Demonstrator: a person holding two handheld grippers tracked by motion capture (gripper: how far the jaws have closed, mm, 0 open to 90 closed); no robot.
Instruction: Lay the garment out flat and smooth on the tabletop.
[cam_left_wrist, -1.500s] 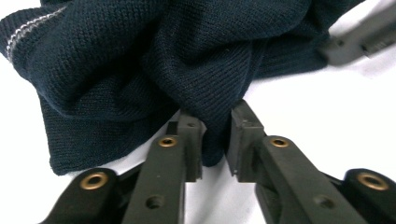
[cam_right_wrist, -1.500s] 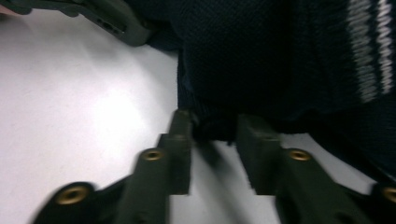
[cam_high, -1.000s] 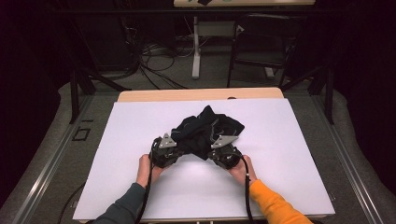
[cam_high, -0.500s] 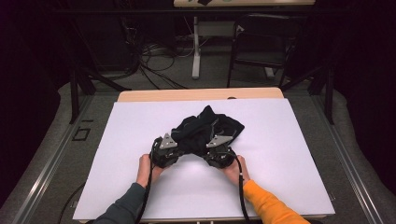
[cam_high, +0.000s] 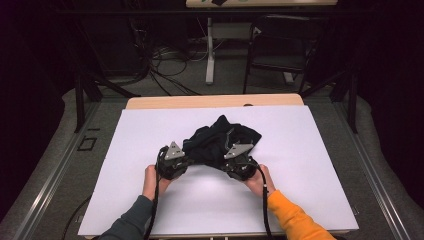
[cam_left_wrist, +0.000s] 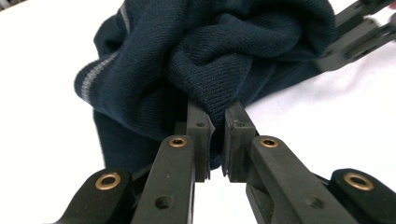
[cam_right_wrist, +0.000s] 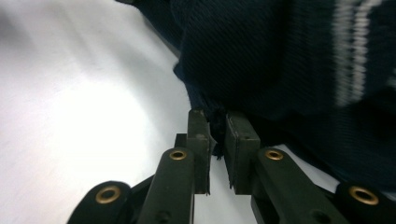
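Observation:
A crumpled dark navy knitted sweater (cam_high: 220, 139) with pale stripes lies mid-table on the white sheet (cam_high: 125, 170). My left gripper (cam_high: 189, 159) is at its near left edge. In the left gripper view, the gripper (cam_left_wrist: 218, 116) is shut on a fold of the sweater (cam_left_wrist: 210, 46). My right gripper (cam_high: 225, 161) is at the near right edge. Its jaws have just been closing, and in the right gripper view the gripper (cam_right_wrist: 217, 122) pinches the hem of the sweater (cam_right_wrist: 280, 56). The right gripper's jaws (cam_left_wrist: 355, 32) also show in the left gripper view, at the top right.
The white sheet covers a wooden table (cam_high: 210, 101). Behind it, on the floor, are cables (cam_high: 165, 65) and a dark chair frame (cam_high: 280, 50). A hand holds each gripper from the near edge.
The right hand has shifted slightly at the sweater's near edge. The left hand and the heap of cloth look the same.

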